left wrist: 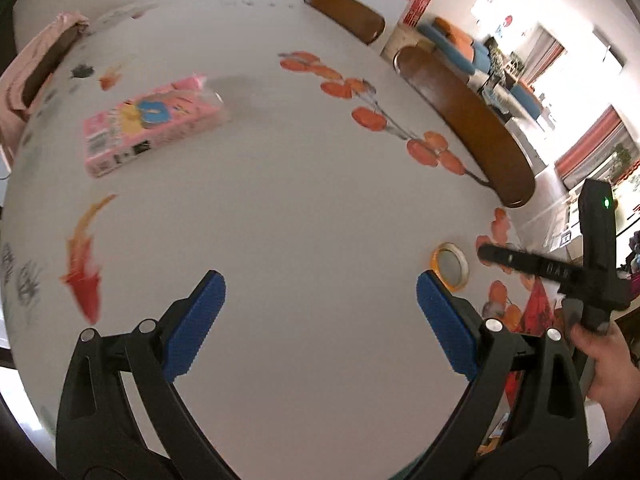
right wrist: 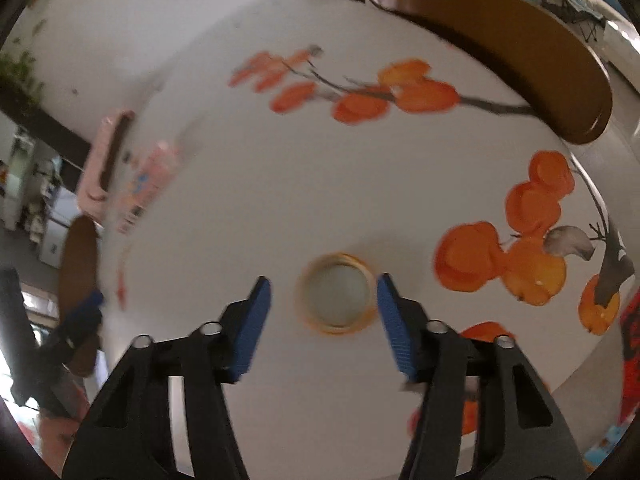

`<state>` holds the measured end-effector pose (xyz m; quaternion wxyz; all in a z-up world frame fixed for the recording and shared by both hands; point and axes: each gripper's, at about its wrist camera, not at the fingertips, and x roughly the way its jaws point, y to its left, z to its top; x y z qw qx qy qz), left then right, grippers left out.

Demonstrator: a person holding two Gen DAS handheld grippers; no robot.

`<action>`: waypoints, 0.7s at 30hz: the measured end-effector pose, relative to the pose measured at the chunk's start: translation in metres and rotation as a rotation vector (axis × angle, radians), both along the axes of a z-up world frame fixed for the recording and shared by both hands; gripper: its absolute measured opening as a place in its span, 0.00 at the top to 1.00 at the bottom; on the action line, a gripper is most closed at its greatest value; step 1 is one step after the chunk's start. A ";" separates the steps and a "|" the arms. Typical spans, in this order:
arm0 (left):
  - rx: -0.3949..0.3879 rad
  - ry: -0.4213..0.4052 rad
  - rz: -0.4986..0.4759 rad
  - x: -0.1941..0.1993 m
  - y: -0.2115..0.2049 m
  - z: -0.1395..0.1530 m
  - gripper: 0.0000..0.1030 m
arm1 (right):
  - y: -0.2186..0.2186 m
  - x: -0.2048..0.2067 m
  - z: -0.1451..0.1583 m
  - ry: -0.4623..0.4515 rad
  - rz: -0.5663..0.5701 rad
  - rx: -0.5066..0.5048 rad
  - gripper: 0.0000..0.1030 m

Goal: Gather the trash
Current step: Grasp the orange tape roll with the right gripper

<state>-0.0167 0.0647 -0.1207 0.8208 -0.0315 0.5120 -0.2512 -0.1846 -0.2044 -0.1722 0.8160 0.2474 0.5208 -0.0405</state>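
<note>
Right gripper [right wrist: 324,292] is spread apart, with the round yellow lid [right wrist: 337,294] lying on the table [right wrist: 280,184] between its fingers, not pinched. Left gripper [left wrist: 320,292] is spread wide beside the lid, holding nothing. A pink box [left wrist: 154,122] lies far from the lid.

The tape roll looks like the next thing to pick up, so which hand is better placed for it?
Right. The right gripper is open just before the tape roll; the left gripper faces bare table.
</note>
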 end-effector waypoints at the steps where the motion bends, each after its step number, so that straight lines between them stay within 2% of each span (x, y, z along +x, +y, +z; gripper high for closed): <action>1: 0.003 0.008 -0.002 0.002 -0.003 -0.002 0.09 | -0.001 0.002 -0.008 0.015 0.001 0.010 0.60; 9: 0.037 0.018 -0.027 0.022 -0.001 -0.005 0.09 | 0.002 0.007 -0.027 0.053 -0.020 -0.045 0.72; 11: 0.038 0.021 -0.034 0.025 0.000 -0.005 0.09 | 0.000 0.003 -0.027 0.053 -0.044 -0.056 0.83; 12: 0.039 0.017 -0.035 0.027 0.002 -0.005 0.09 | 0.000 0.003 -0.028 0.060 -0.048 -0.066 0.92; 13: 0.037 0.013 -0.037 0.029 0.003 -0.005 0.09 | 0.001 0.003 -0.029 0.059 -0.048 -0.079 0.95; 16: 0.031 0.019 -0.032 0.034 0.007 -0.009 0.09 | 0.002 0.003 -0.027 0.061 -0.041 -0.095 0.95; 21: 0.036 0.010 -0.025 0.036 0.014 -0.010 0.09 | 0.009 0.009 -0.019 0.031 -0.031 -0.053 0.96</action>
